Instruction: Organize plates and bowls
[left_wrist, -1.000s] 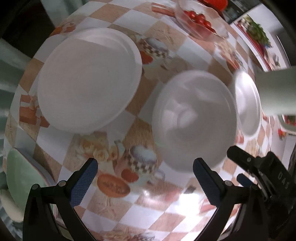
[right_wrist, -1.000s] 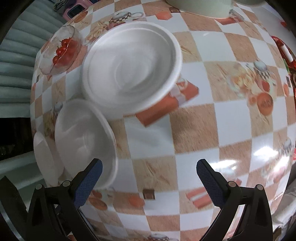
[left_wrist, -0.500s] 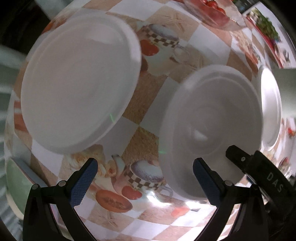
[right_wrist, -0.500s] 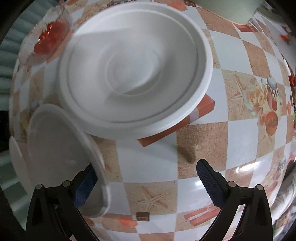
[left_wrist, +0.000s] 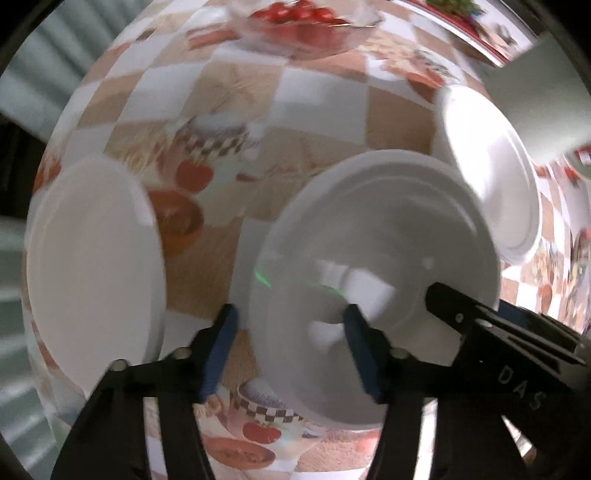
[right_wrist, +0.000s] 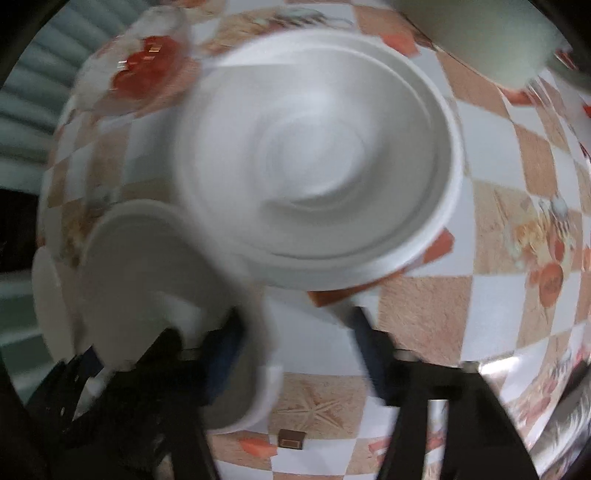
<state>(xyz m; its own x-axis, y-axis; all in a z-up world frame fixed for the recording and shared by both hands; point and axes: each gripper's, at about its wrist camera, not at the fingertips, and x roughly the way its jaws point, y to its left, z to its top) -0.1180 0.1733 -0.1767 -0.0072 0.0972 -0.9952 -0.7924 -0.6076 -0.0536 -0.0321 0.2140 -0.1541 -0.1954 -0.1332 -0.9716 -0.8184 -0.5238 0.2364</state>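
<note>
The left gripper (left_wrist: 291, 347) is low over the table, and its two blue fingers stand apart on both sides of the near rim of a white bowl (left_wrist: 373, 280): one finger is outside the wall and the other one is inside the bowl. I cannot tell if the pads already touch the rim. To the left of this bowl a white plate (left_wrist: 92, 273) lies flat on the checkered tablecloth (left_wrist: 314, 107), and to the right a second white bowl (left_wrist: 491, 177) stands just beside it. Far behind, a glass dish with red tomatoes (left_wrist: 303, 22) is visible. The right gripper (right_wrist: 295, 350) also has its fingers apart; the picture is blurred, but its left finger seems to be at the rim of the small bowl (right_wrist: 155, 280), and the large bowl (right_wrist: 317, 162) is in front of it.
</note>
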